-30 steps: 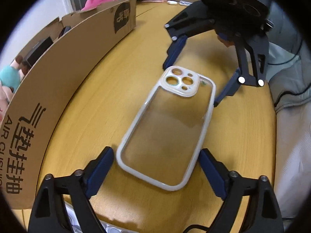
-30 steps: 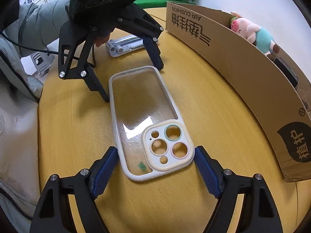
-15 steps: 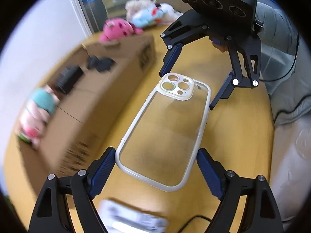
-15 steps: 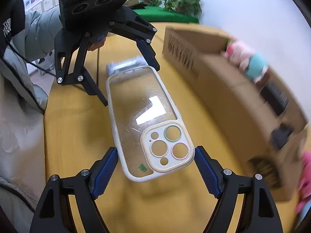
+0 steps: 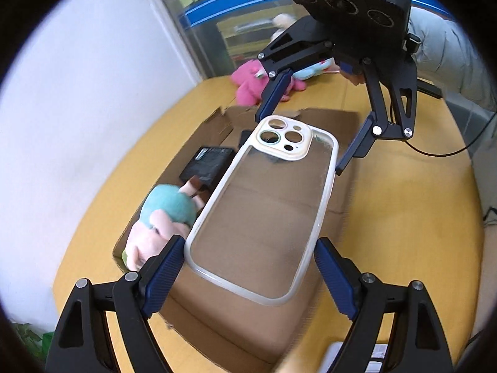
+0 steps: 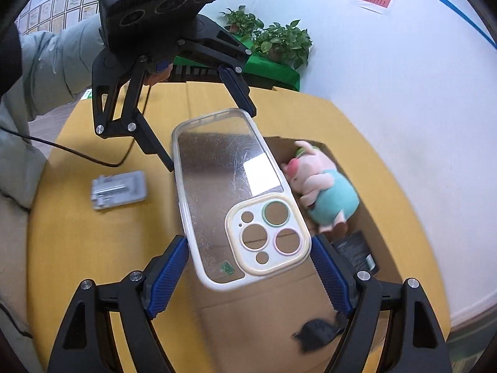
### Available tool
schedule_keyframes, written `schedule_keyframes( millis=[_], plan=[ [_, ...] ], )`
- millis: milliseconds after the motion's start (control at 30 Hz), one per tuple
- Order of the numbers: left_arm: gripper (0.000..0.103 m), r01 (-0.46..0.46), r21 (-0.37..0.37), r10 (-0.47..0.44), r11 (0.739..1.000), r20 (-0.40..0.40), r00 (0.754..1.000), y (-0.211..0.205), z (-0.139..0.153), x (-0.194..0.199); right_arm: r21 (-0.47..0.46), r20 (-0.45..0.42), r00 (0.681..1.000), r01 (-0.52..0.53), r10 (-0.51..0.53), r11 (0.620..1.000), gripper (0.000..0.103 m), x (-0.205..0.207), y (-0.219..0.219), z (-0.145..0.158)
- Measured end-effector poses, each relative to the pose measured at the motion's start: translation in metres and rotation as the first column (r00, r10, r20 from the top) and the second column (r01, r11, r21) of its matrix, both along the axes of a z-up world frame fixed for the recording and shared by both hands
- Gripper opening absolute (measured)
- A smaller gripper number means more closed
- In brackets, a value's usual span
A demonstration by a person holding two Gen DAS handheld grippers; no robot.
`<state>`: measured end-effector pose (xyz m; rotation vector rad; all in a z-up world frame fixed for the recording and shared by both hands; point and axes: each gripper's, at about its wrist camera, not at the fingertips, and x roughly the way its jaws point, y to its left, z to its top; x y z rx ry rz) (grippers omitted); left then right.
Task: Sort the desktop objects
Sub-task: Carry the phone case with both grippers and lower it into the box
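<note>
A clear phone case (image 5: pixel 267 211) with a cream camera frame hangs in the air between both grippers, above an open cardboard box (image 5: pixel 217 335). My left gripper (image 5: pixel 248 255) is shut on the case's plain end, its blue pads against both long edges. My right gripper (image 6: pixel 248 248) is shut on the camera end of the case (image 6: pixel 223 180). Each gripper shows in the other's view: the right gripper (image 5: pixel 298 143) at the far end, the left gripper (image 6: pixel 211 138) likewise. The box (image 6: pixel 279 295) lies directly below.
Inside the box lie a pig plush (image 6: pixel 326 189) in teal, a flat black pack (image 5: pixel 211 164) and a small black item (image 6: pixel 316 332). A silver device (image 6: pixel 119 189) rests on the yellow table (image 5: pixel 403 217). A pink plush (image 5: pixel 248 84) sits beyond the box. A white wall runs close behind.
Both grippers have lifted the phone case off the table and carried it sideways over the open cardboard box. The grip on the case looks unchanged.
</note>
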<state>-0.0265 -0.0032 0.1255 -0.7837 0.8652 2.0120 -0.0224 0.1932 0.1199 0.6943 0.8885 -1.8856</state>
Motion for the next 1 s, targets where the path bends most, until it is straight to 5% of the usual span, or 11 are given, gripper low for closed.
schedule_keyframes(
  millis=[433,667,833,1000],
  plan=[
    [0.085,-0.051,-0.147,0.085,0.988,0.234,0.969,-0.002,-0.1,-0.119,0.03,0.2,0.979,0.021,-0.027,0.999,0.08,-0.11,-0.027,-0.09],
    [0.086,-0.082,-0.324,0.191,0.943,0.321,0.928,0.011,-0.154,-0.147,0.082,0.296,0.954,0.032,-0.055,0.996,0.08,-0.14,-0.044,-0.147],
    [0.087,-0.132,-0.261,0.217,0.956,0.329,0.919,0.003,-0.139,-0.148,0.085,0.327,0.942,0.05,-0.075,0.995,0.081,-0.137,-0.051,-0.159],
    [0.087,-0.247,-0.186,0.29,0.951,0.254,0.923,-0.016,-0.107,-0.124,0.062,0.323,0.935,0.135,-0.147,0.989,0.084,-0.129,-0.038,-0.136]
  ],
)
